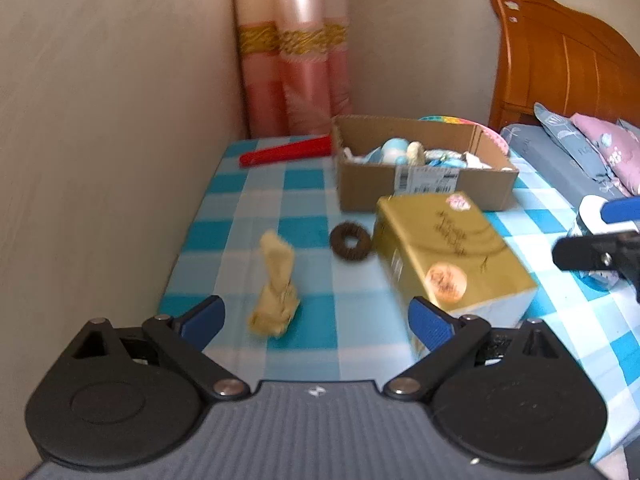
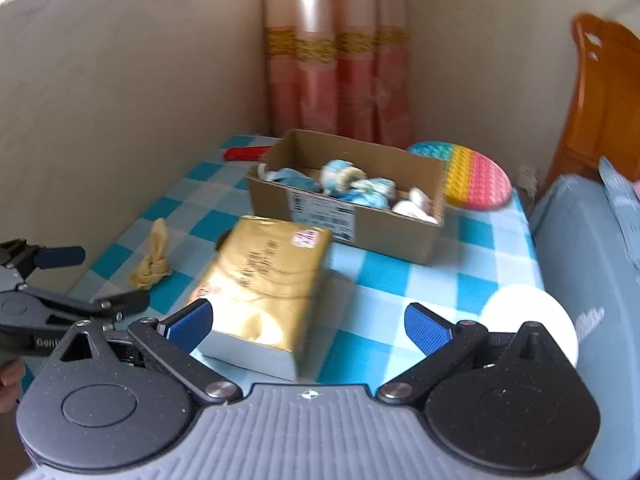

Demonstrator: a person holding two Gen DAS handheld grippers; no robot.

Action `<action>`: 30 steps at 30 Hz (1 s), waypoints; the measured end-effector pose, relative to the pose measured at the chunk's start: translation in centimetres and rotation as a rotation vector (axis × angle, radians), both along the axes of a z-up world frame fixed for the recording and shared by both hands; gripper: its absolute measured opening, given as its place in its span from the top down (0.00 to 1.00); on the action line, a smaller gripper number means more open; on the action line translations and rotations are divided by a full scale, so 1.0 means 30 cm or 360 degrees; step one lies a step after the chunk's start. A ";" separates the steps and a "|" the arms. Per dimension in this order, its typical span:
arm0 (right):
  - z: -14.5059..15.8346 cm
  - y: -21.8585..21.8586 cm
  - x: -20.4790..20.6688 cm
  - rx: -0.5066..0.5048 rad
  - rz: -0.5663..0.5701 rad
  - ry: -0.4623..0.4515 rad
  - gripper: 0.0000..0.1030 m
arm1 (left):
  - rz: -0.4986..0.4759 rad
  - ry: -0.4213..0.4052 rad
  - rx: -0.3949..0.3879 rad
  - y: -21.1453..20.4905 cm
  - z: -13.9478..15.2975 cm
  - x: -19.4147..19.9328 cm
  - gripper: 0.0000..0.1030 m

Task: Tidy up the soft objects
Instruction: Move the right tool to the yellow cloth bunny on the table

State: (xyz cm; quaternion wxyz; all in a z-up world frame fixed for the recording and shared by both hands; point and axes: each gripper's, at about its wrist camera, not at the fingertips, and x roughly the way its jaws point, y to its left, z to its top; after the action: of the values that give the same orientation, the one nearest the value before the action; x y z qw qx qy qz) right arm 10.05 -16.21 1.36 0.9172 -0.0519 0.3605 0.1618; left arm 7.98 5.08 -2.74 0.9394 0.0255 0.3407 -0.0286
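Left gripper (image 1: 316,322): jaws wide open, empty.
Right gripper (image 2: 308,322): jaws wide open, empty.
Yellow cloth (image 1: 276,290): knotted, near desk's (image 1: 224,240) left edge; likely light, limp; pinch the knot.
Box (image 2: 348,196): desk's far end.

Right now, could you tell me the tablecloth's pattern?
Blue-and-white checks on the tablecloth, clearest in the left wrist view.

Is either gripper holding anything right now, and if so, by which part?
Nothing is held. The left gripper and right gripper are both open and empty above the blue-checked tablecloth.
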 end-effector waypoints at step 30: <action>-0.169 0.575 0.205 -0.0093 0.0741 0.0190 0.04 | 0.0140 0.0170 0.0084 0.164 -0.134 -0.140 0.05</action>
State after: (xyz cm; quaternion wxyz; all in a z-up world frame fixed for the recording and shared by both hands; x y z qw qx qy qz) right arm 16.20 1.06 -3.71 0.8302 -0.1506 0.3970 0.3612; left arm 3.77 10.01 -6.75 0.9192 0.0338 0.3919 0.0203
